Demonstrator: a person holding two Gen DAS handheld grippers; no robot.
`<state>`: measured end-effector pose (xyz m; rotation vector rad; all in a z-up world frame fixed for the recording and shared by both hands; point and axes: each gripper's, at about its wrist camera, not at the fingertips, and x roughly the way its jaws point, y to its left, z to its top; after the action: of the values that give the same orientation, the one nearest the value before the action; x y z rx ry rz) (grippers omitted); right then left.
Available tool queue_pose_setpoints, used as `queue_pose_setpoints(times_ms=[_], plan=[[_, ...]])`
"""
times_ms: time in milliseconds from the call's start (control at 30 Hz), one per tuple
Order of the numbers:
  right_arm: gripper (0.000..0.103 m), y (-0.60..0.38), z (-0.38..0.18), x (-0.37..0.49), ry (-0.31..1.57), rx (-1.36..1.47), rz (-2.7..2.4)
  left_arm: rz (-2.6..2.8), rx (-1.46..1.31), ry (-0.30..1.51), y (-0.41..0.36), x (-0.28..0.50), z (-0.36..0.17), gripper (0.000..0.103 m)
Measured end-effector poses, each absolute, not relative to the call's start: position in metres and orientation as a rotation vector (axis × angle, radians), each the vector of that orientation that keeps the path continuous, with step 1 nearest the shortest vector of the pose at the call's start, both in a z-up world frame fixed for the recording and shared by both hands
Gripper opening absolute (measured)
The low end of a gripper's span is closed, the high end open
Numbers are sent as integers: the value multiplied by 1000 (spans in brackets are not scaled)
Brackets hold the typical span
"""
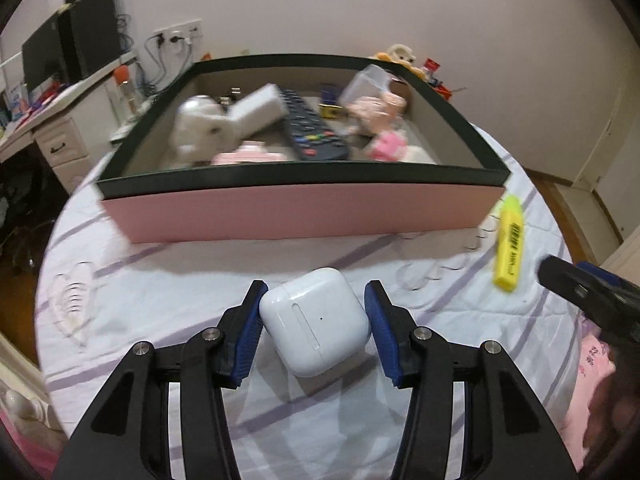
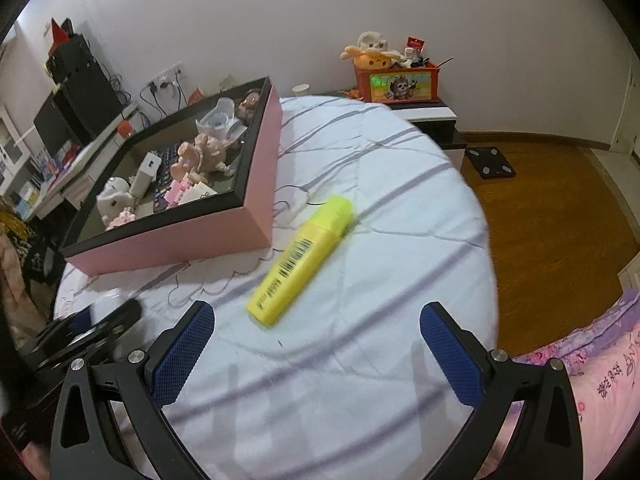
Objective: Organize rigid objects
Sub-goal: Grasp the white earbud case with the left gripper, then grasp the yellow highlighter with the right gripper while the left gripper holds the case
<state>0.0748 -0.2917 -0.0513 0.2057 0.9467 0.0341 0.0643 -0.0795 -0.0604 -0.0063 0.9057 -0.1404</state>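
Note:
A white earbud case [image 1: 316, 320] sits between the blue pads of my left gripper [image 1: 316, 290], which is shut on it just above the striped sheet. Ahead stands a pink box with a dark rim [image 1: 300, 208]; inside lie a black remote [image 1: 312, 128], a white toy [image 1: 200, 128] and pink toys. A yellow highlighter [image 1: 510, 244] lies on the sheet by the box's right corner. My right gripper [image 2: 318, 312] is open and holds nothing, with the highlighter [image 2: 304, 252] just beyond its fingertips. The right gripper [image 1: 580, 288] also shows at the edge of the left wrist view.
The round bed's sheet [image 2: 380, 184] drops off to a wooden floor [image 2: 540, 208] on the right. An orange crate [image 2: 400, 84] stands on a nightstand behind, with a black scale [image 2: 490, 162] on the floor. A cluttered desk [image 1: 60, 120] is at the left, and pink bedding [image 2: 600, 380] at the near right.

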Motion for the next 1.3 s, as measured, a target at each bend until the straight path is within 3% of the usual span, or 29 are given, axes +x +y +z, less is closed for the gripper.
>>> queue_pose_setpoints(times_ms=[267,367,500,600,967,1300], plan=[[100,-269,-82,115,981,132,-126,-107,-37,897,-34,61,-54,51],[91,-265,-82,115,959,99,-158,-102,-50,893,-24,58,-53,51],[47,-264,-76,111,934,88,-147,-107,-68,892,-14,58,-52,51],[27,-266,-73,106,932,98,-112,-117,-77,886,-12,54,-50,51],[26,-268,-60,68,910,200,28,-115,-98,859,0,36,-40,51],[26,-239,11,46,801,215,180,-134,-93,795,4,39,1,51]])
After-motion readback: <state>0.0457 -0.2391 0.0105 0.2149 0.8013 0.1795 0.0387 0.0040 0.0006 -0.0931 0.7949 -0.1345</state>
